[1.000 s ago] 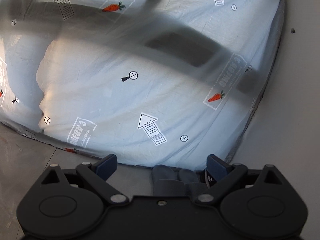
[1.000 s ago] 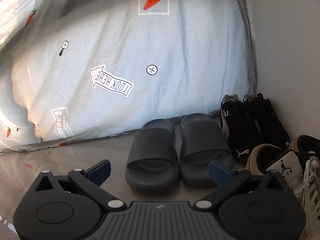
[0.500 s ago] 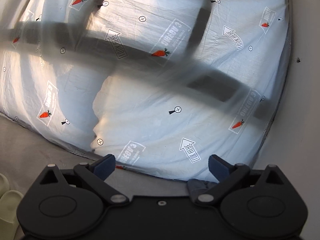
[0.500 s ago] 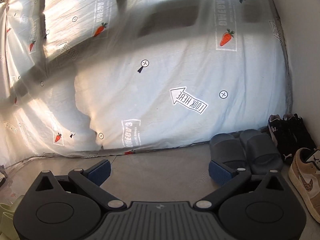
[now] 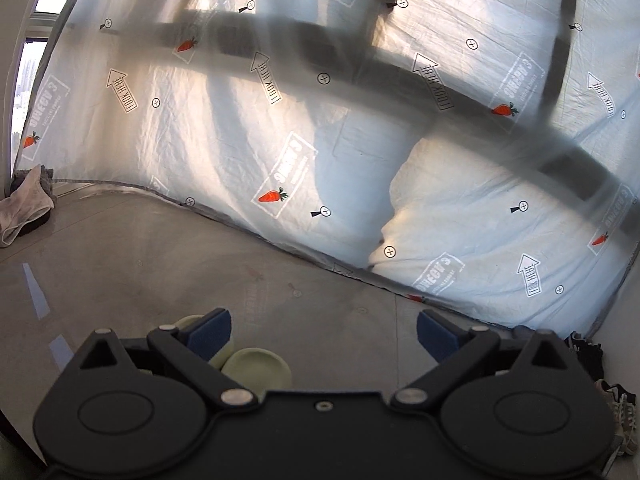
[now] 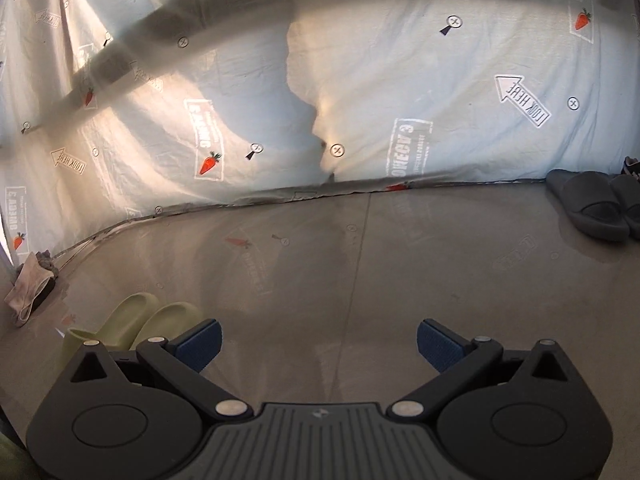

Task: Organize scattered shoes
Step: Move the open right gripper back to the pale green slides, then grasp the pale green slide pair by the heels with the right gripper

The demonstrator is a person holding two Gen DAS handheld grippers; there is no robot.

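Hovering low over the floor (image 6: 360, 264), both tongs stand spread wide with nothing between their blue pads. The left tongs (image 5: 324, 330) sit right above the pale green slippers (image 5: 256, 364), whose rounded ends poke out just beyond and partly under the left-side finger (image 5: 210, 330). The right tongs (image 6: 318, 340) see the same pair, the green slippers (image 6: 132, 320), off to their left and slightly ahead, the two lying side by side and touching, their long axes running diagonally away toward the upper right of that view.

By this reading the left hand is the nearer one; a small drop and a shift to its own left should put a slipper between the pads, though how the strap openings face from that side is hidden by the tool body.

The sorted row lies far off to the right: dark grey slides (image 6: 588, 208) rest against the foot of the printed sheet (image 6: 440, 92), and in the left view black shoes (image 5: 586, 354) and a white laced sneaker (image 5: 622, 412) line the wall corner. Between the green pair and that row the floor is bare and glossy, so there is ample room to carry across. The hem of the sheet bounds the far edge; a crumpled cloth (image 6: 28, 288) lies well apart at the left corner.
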